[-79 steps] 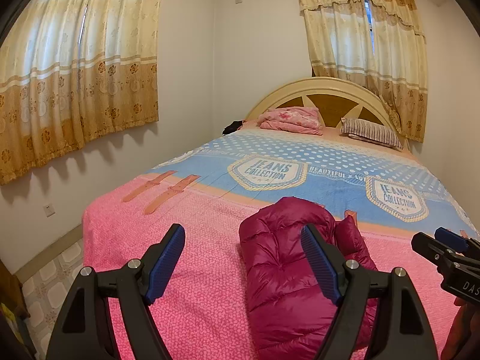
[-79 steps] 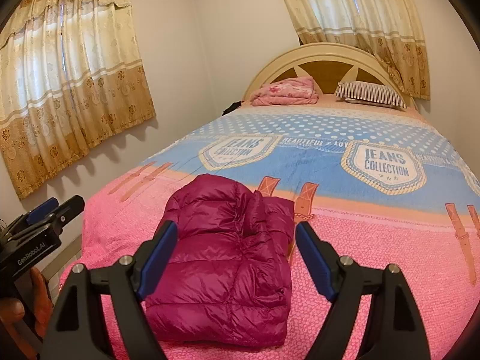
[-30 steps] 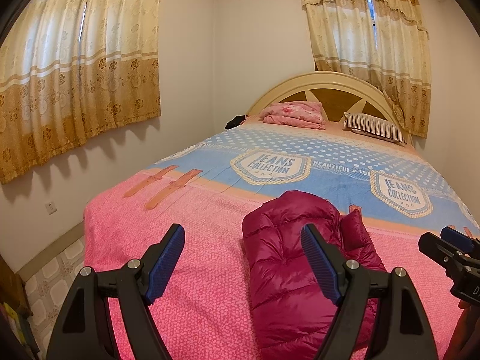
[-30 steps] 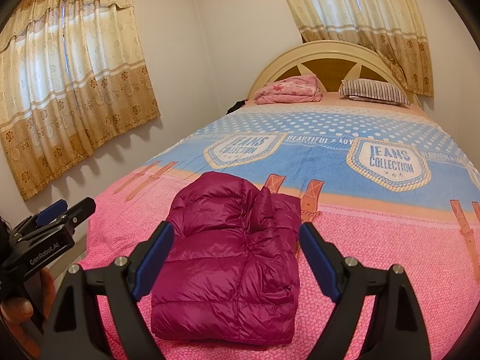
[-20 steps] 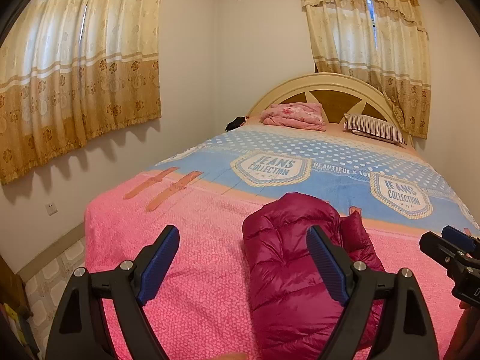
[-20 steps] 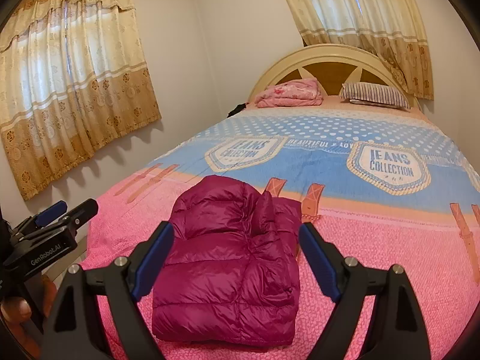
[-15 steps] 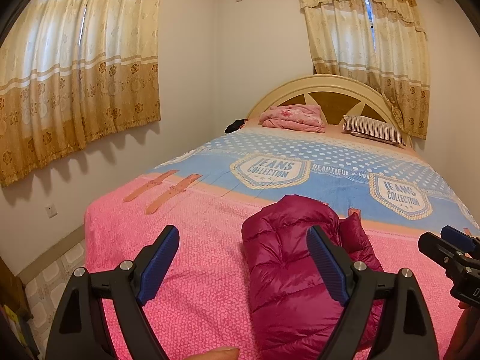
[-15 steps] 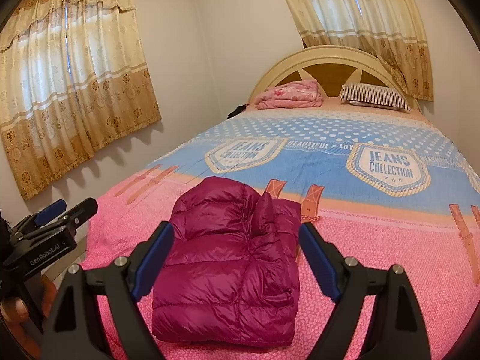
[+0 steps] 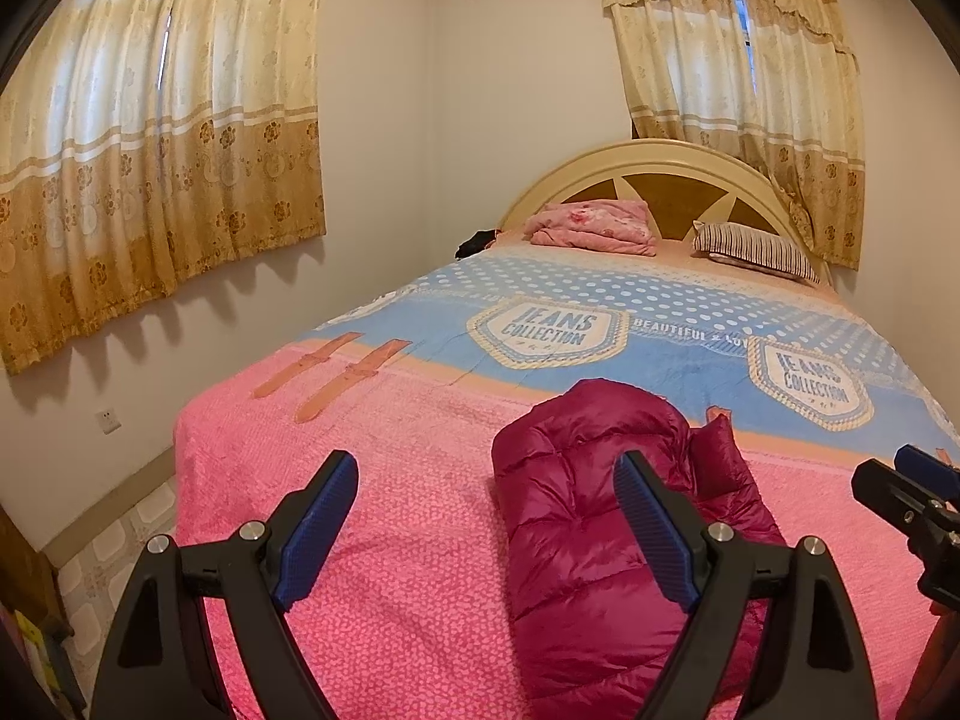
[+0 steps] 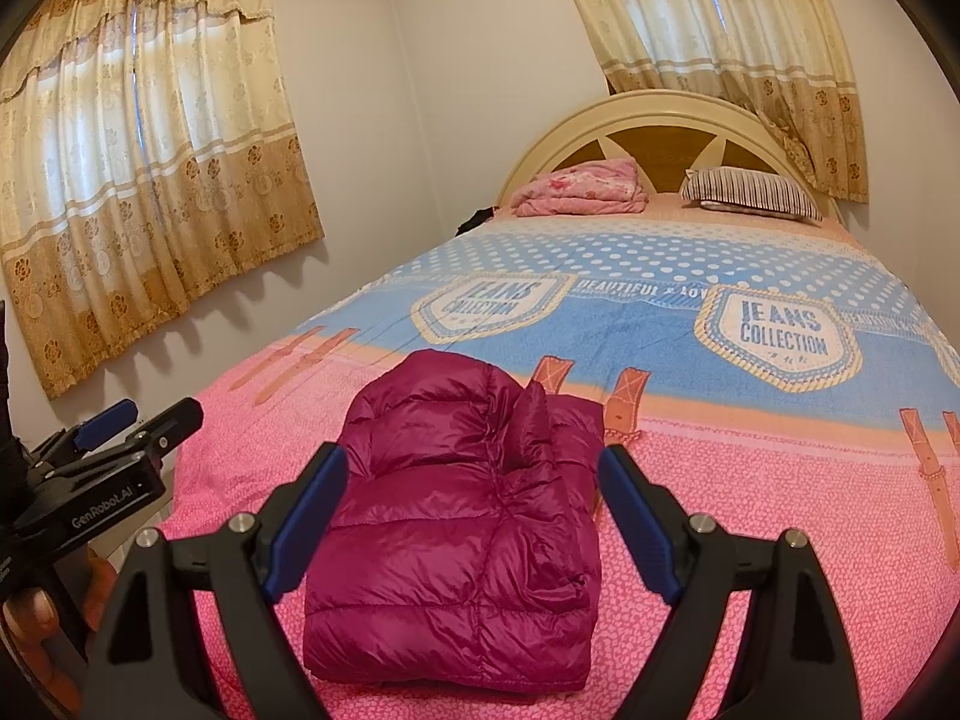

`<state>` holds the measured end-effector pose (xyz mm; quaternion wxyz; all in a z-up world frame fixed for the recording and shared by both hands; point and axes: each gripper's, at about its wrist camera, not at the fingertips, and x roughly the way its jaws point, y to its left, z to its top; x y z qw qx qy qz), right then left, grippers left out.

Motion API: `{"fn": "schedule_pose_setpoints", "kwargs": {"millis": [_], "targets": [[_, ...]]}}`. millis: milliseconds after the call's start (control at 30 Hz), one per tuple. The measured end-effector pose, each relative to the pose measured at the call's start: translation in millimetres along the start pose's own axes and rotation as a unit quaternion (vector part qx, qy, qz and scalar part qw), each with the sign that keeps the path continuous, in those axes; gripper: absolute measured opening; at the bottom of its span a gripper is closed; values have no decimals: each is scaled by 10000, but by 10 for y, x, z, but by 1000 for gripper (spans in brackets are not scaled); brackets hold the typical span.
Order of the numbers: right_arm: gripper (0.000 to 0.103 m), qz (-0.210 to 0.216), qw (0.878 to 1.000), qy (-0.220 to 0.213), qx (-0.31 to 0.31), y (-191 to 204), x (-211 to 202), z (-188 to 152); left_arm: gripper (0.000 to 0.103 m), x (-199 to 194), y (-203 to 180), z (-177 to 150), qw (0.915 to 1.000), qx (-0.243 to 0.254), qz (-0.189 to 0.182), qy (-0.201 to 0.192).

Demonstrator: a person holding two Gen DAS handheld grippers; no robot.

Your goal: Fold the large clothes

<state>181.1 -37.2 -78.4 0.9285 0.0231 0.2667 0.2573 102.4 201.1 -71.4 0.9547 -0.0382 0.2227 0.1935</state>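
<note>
A magenta puffer jacket point(image 10: 462, 510) lies folded into a compact bundle on the pink end of the bed point(image 10: 780, 540). The same jacket point(image 9: 600, 528) shows in the left wrist view, right of centre. My left gripper point(image 9: 486, 516) hovers above the bedspread to the jacket's left, open, nothing between its blue pads. My right gripper point(image 10: 474, 504) is held above the jacket, open, not touching it. Each gripper shows at the edge of the other's view: the right gripper point(image 9: 912, 498) at the far right, the left gripper point(image 10: 120, 444) at the far left with a hand below it.
The bed has a pink and blue "Jeans Collection" cover point(image 9: 600, 312). A folded pink blanket point(image 9: 591, 225) and a striped pillow point(image 9: 753, 252) lie by the arched headboard point(image 9: 660, 174). Curtained windows point(image 9: 150, 138) line the left wall. Tiled floor point(image 9: 114, 558) shows left of the bed.
The left gripper's jaws stand slightly wider than a second ago. Both hands and the jacket have stayed where they were.
</note>
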Motion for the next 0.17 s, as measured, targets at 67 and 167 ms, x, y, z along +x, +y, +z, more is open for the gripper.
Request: {"fn": "schedule_pose_setpoints", "kwargs": {"millis": [67, 167], "targets": [[88, 11, 10000, 0, -3, -1, -5, -10, 88, 1, -14, -15, 10000, 48, 63, -39], [88, 12, 10000, 8, -13, 10, -1, -17, 88, 5, -27, -24, 10000, 68, 41, -44]]}}
